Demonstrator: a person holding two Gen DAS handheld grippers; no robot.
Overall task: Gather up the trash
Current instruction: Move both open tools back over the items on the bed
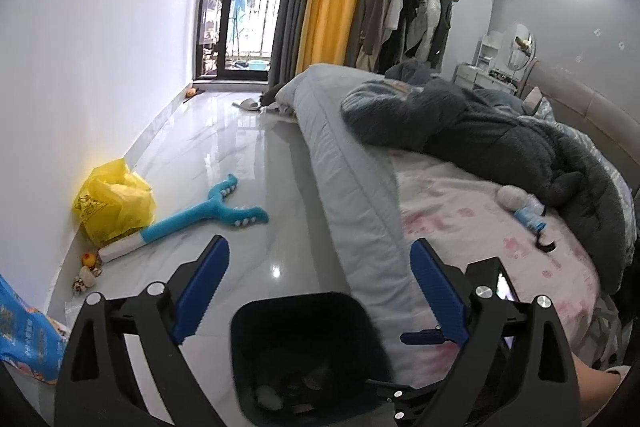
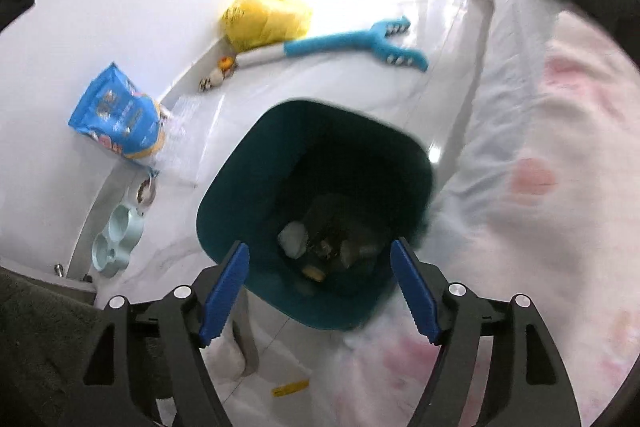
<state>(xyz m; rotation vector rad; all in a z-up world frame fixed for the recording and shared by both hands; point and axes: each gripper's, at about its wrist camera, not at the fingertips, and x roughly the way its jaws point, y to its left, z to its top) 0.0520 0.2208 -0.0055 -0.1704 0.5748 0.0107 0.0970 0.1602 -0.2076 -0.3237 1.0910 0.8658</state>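
Observation:
A dark teal trash bin [image 2: 240, 187] stands on the white floor beside the bed, with crumpled white paper [image 2: 294, 239] and other dark scraps inside. It also shows at the bottom of the left wrist view [image 1: 248, 347]. My right gripper [image 2: 320, 267] is open and empty, directly above the bin's near rim. My left gripper [image 1: 320, 267] is open and empty, above the bin and the bed's edge. A small blue-and-white bottle [image 1: 530, 217] and a pale wad [image 1: 512, 195] lie on the pink sheet. A yellow wrapper [image 2: 290, 388] lies on the floor near me.
A yellow plastic bag [image 2: 266, 17], a blue toy grabber [image 2: 352, 41], small toys [image 2: 216, 77] and a blue snack bag [image 2: 118, 115] lie along the wall. Pale pet bowls [image 2: 118, 239] sit on the left. The bed [image 1: 460, 219] with a grey quilt [image 1: 500, 131] fills the right.

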